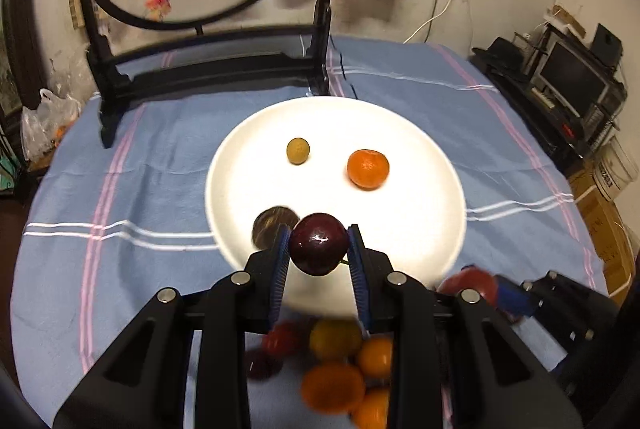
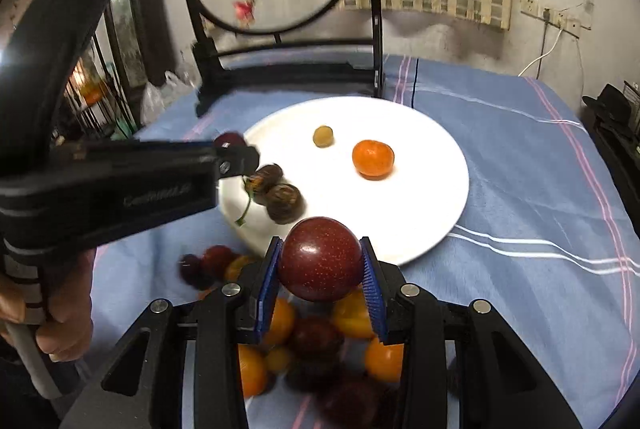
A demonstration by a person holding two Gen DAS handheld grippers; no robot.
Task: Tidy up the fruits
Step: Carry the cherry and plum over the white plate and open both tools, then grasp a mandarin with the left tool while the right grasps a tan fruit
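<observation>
My left gripper (image 1: 319, 247) is shut on a small dark cherry (image 1: 319, 244), held over the near rim of the white plate (image 1: 420, 229). My right gripper (image 2: 320, 265) is shut on a red plum (image 2: 320, 257), held above the fruit pile (image 2: 316, 341) of oranges and dark plums on the cloth, just short of the plate (image 2: 432, 197). On the plate lie a mandarin (image 1: 367, 168), a small yellow-green fruit (image 1: 298, 150) and a brown fruit (image 1: 272, 227). The right wrist view shows two brown fruits (image 2: 282, 201) and the left gripper (image 2: 236, 155) from the side.
A black wooden stand with a round painted screen (image 1: 224, 61) stands behind the plate. The table carries a blue striped cloth (image 1: 140, 169). A plastic bag (image 1: 48, 121) sits at the far left edge. Shelves with electronics (image 1: 568, 85) stand to the right.
</observation>
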